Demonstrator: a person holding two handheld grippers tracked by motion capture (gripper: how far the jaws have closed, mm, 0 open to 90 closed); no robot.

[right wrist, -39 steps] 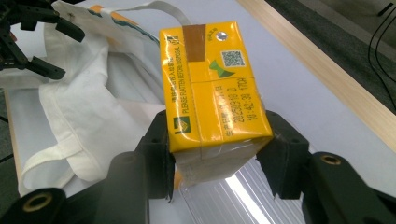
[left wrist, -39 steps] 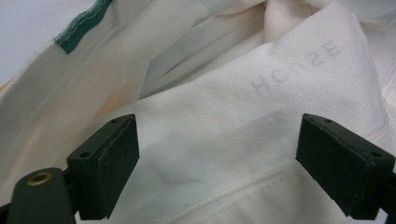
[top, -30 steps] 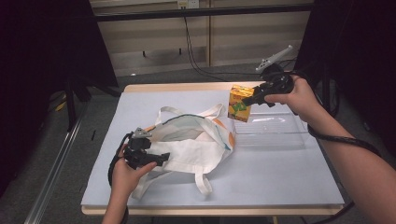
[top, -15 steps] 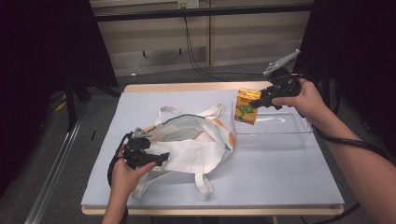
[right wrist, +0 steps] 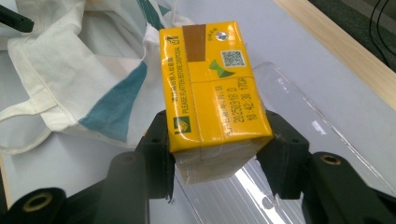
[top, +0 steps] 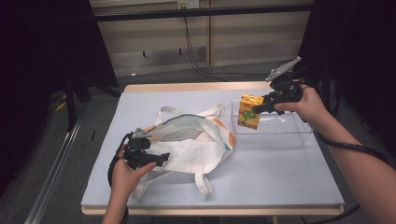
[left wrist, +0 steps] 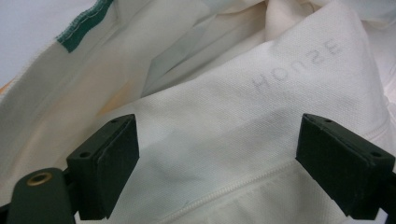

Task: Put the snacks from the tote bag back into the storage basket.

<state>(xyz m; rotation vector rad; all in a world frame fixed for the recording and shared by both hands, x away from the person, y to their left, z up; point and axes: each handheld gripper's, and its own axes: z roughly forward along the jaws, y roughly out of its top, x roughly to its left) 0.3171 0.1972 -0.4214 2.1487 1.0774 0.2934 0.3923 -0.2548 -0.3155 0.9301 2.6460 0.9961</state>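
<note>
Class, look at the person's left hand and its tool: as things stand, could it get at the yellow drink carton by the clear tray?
Probably not. The left tool sits open at the white cloth tote bag, which lies between it and the yellow drink carton, already clamped by the right tool at the clear plastic tray.

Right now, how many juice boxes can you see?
1. The yellow juice box is gripped by the right gripper, over the clear tray. More could hide inside the cloth bag.
</note>
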